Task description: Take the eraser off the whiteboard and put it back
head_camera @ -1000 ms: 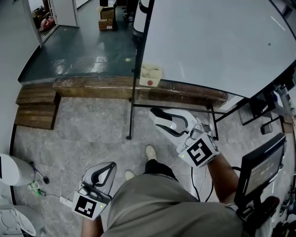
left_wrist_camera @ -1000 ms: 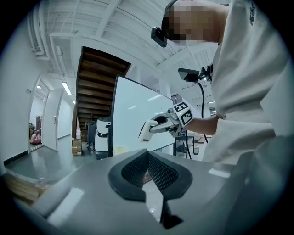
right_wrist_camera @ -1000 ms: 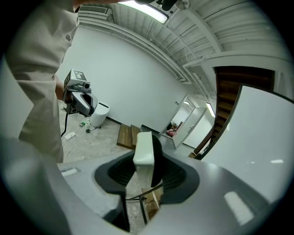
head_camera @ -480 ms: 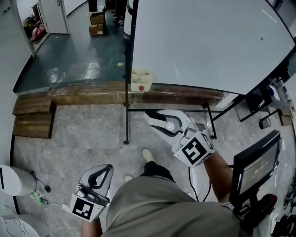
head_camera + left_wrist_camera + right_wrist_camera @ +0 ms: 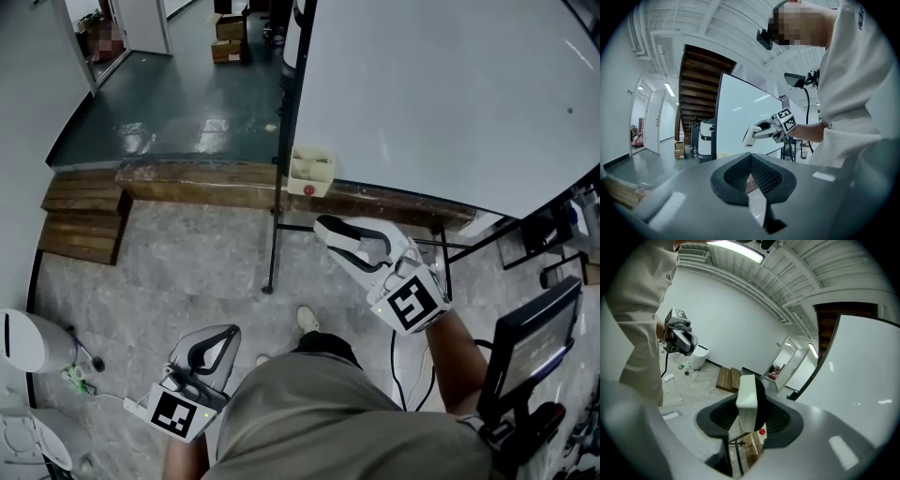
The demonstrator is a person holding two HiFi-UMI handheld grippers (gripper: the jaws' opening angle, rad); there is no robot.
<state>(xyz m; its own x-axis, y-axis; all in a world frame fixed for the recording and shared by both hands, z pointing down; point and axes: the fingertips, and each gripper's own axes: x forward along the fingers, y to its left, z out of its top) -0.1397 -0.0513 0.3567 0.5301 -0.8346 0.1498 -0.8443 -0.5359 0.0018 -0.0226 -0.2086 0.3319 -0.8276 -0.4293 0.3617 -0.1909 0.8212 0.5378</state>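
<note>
A small beige box (image 5: 310,169) is hanging at the lower corner of the whiteboard (image 5: 450,94), with a red round spot on its front. Pale shapes are showing inside it, but what they are cannot be told. Farther back, cardboard boxes (image 5: 228,25) are sitting on the dark floor; what they are holding is not visible.

The eraser (image 5: 746,394) is off the whiteboard. The right gripper (image 5: 330,232) is clamping it between its two pads in the air, near the beige box and apart from it. The eraser is a pale slab standing on edge, its broad faces lying against the pads and a narrow face turning upward. Its long axis appears to be running along the jaws, pointing out past their tips toward the board's lower corner.

The left gripper (image 5: 228,332) is hanging low at the person's side, well apart from the board, its fingers resting together at the tips with nothing between them.
</note>
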